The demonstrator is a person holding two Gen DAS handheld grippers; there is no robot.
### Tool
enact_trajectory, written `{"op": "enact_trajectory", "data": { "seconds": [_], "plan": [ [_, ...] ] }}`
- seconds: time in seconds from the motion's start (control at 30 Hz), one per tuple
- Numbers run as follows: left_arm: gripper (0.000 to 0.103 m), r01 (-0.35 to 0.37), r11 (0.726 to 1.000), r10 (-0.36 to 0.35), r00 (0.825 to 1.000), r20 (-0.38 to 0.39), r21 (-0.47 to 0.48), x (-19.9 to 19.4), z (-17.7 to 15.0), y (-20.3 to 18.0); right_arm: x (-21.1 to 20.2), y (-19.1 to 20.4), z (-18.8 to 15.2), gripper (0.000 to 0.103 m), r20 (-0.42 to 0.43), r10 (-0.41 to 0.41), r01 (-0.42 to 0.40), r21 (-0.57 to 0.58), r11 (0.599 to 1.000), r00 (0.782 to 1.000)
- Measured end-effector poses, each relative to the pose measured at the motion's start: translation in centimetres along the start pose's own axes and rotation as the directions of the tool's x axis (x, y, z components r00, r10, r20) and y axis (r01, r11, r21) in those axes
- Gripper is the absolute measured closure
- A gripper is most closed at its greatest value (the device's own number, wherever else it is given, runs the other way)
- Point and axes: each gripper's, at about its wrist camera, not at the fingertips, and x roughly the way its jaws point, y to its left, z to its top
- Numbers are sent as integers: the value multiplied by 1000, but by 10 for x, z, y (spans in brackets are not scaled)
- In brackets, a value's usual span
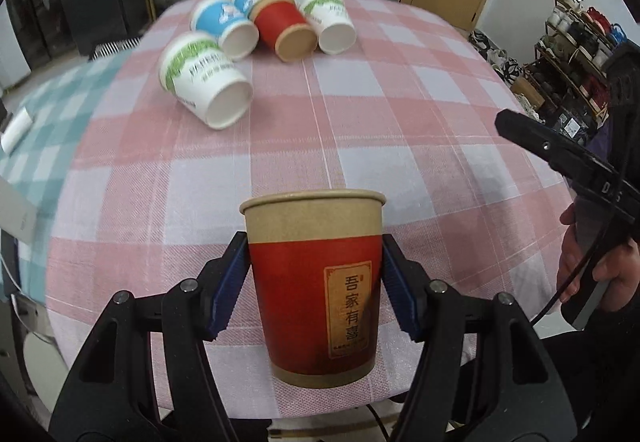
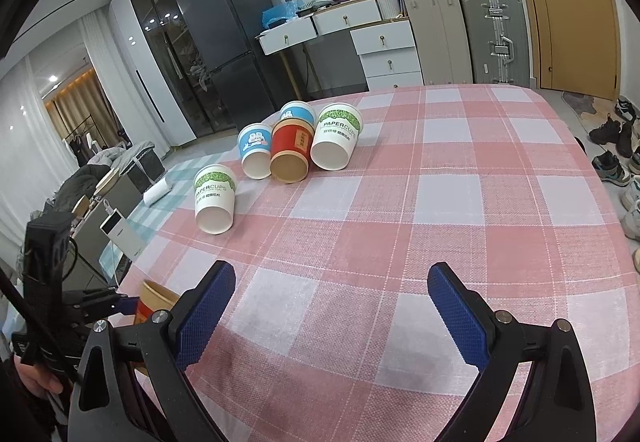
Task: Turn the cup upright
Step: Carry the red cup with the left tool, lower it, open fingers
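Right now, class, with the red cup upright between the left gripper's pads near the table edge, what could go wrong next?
1. The red cup stands close to the table edge; a sideways nudge from the left gripper on release might tip it off.
2. Squeezing could crush its paper wall.

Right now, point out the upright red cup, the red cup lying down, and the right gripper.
upright red cup [image 1: 316,282], left wrist view, red wall.
lying red cup [image 1: 280,22], left wrist view, red side.
right gripper [image 2: 332,314], right wrist view, midway between fingertips.
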Motion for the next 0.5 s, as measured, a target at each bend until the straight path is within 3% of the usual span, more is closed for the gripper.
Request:
{"op": "enact_trajectory", "data": {
  "seconds": [0.27,0.5],
  "plan": [
    [41,7,1000,-7,998,-62,-10,21,-1,-5,-3,-3,1,4,6,11,-11,8,1000,1000],
    [37,3,1000,-4,998,-68,-5,27,2,-9,-7,1,1,4,14,48,-48,-1,999,999]
  ]
}}
